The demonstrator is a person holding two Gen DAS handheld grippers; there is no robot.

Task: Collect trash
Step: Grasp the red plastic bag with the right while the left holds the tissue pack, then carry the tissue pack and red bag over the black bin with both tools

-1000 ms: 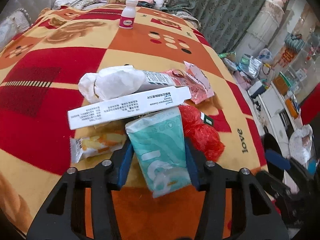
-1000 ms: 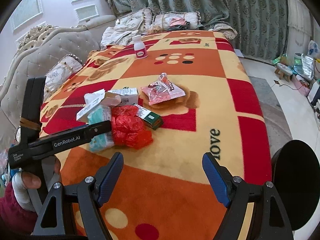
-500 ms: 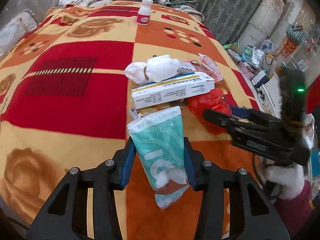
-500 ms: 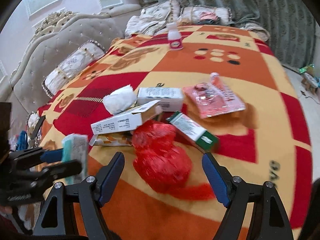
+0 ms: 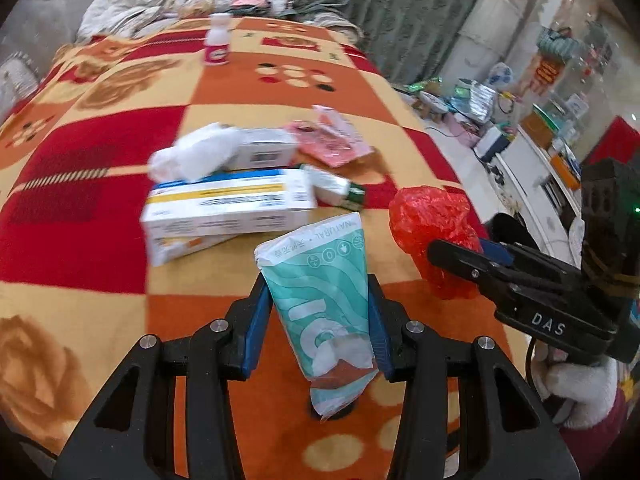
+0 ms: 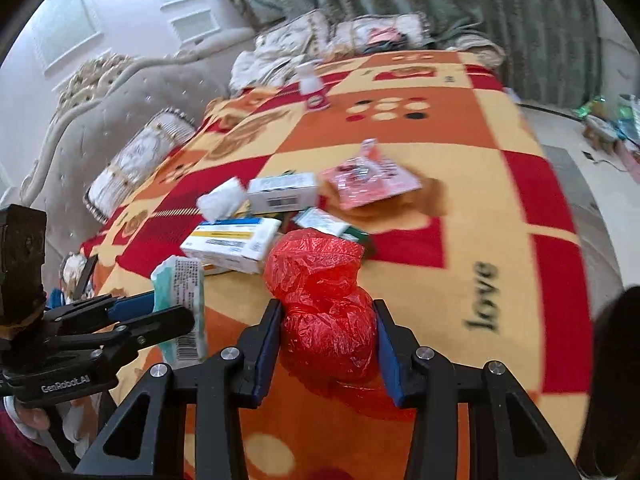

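Observation:
My left gripper [image 5: 316, 320] is shut on a teal tissue pack [image 5: 320, 300] and holds it above the bed; the pack also shows in the right wrist view [image 6: 180, 304]. My right gripper [image 6: 328, 340] is shut on a crumpled red plastic bag [image 6: 320, 292], seen from the side in the left wrist view [image 5: 432, 232]. On the blanket [image 6: 480, 184] lie a long white medicine box [image 5: 228, 204], a white tissue wad [image 5: 192, 152], a small white box [image 6: 284, 192], a green-white box [image 6: 332, 224] and a pink wrapper [image 6: 368, 180].
A small white bottle [image 5: 216, 40] with a pink label stands far back on the bed. Pillows and bedding lie by the padded headboard [image 6: 120, 80]. The bed's right edge drops to a cluttered floor [image 5: 480, 120]. A dark round object [image 6: 616, 360] sits at right.
My right gripper moved in and closed on the red bag, lifting it off the pile. My left gripper drew back with the tissue pack.

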